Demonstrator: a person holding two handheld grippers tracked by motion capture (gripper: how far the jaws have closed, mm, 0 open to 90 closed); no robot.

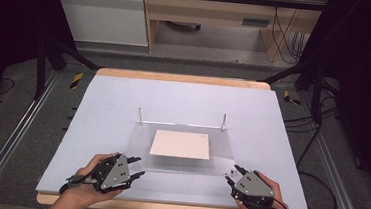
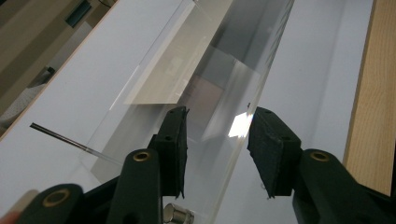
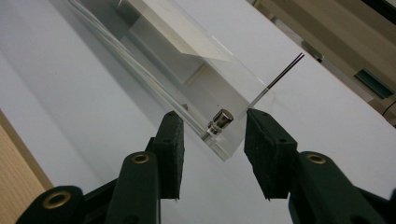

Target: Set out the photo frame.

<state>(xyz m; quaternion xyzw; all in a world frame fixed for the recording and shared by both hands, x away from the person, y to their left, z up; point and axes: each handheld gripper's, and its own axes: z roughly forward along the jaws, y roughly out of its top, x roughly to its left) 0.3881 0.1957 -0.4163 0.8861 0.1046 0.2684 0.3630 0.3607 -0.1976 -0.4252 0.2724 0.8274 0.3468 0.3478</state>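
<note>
A clear acrylic plate [image 1: 178,165] lies flat on the white board [image 1: 113,104], over a cream paper sheet [image 1: 180,144]. Two thin upright pins [image 1: 140,115] [image 1: 224,121] stand at its far corners. My left gripper [image 1: 138,166] lies level at the plate's near left corner. In the left gripper view the plate's edge [image 2: 233,93] runs between the parted jaws of the left gripper [image 2: 217,135], with a gap at each pad. My right gripper [image 1: 232,172] is at the near right corner. The right gripper [image 3: 212,135] stands open around that corner and a small metal cylinder [image 3: 222,117].
The board rests on a wooden table whose edge [image 1: 175,77] shows at the back and front. Black frame legs and cables stand on the floor to both sides. Another small metal cylinder [image 2: 180,214] sits at the plate's left corner. Bare board surrounds the plate.
</note>
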